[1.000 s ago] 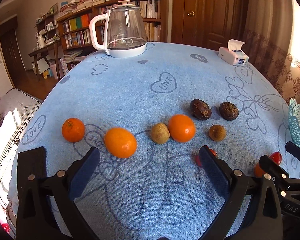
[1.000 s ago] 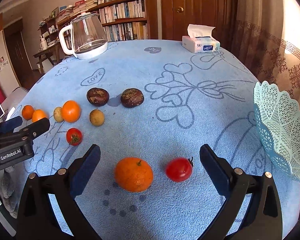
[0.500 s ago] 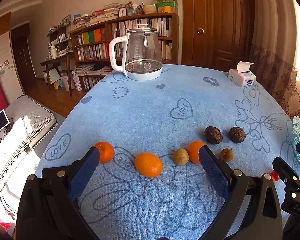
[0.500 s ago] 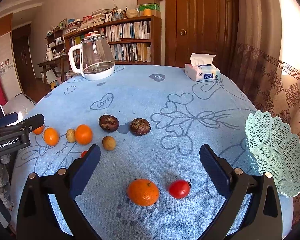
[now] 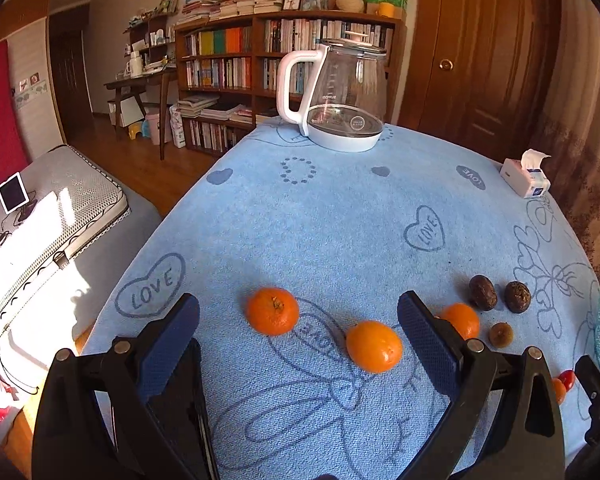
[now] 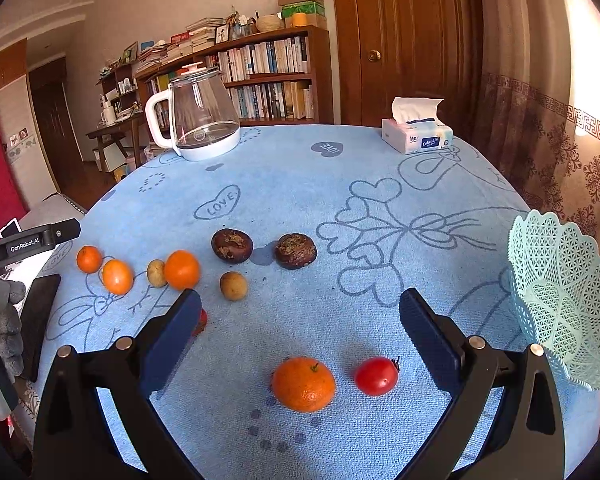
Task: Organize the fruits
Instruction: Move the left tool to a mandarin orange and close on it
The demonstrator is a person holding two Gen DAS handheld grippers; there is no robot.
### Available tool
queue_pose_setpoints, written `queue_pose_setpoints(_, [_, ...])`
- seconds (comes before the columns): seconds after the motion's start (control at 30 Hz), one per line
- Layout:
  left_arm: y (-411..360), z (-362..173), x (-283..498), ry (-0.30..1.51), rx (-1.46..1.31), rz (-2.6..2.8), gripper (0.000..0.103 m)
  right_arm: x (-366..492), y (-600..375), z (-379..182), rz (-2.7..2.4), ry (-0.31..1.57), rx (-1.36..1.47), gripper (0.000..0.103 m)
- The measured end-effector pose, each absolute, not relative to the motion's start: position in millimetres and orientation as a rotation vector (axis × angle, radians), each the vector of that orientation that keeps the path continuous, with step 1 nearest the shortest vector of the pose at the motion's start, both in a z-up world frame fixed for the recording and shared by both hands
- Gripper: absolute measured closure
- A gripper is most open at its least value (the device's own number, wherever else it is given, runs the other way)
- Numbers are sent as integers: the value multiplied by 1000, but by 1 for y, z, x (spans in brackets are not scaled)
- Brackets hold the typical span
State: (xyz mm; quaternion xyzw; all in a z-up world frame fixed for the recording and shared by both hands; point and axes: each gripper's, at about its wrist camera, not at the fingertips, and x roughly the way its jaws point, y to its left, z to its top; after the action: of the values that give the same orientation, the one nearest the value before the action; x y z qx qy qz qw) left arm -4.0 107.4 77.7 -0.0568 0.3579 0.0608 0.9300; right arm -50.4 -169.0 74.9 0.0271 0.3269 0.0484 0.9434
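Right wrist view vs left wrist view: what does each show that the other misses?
Only the right wrist view shows the small potato-coloured fruit beside an orange, which the left gripper's finger hides in the other view, and the whole mint basket. Only the left wrist view shows the grey mattress on the floor in full. Both share the two dark wrinkled fruits, the glass kettle, the tissue box and both grippers open, holding nothing.

Left claw (image 5: 298, 330), right claw (image 6: 300, 330): both spread wide, holding nothing.
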Motion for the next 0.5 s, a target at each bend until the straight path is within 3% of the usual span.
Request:
queue_pose_setpoints(0.37, [121,53,17,820,-134,144,14,-49,-165,69,132,701,61,2])
queue_pose_setpoints(0.5, [120,44,25,853,-136,137,22,-48,-165,67,136,712,70,2])
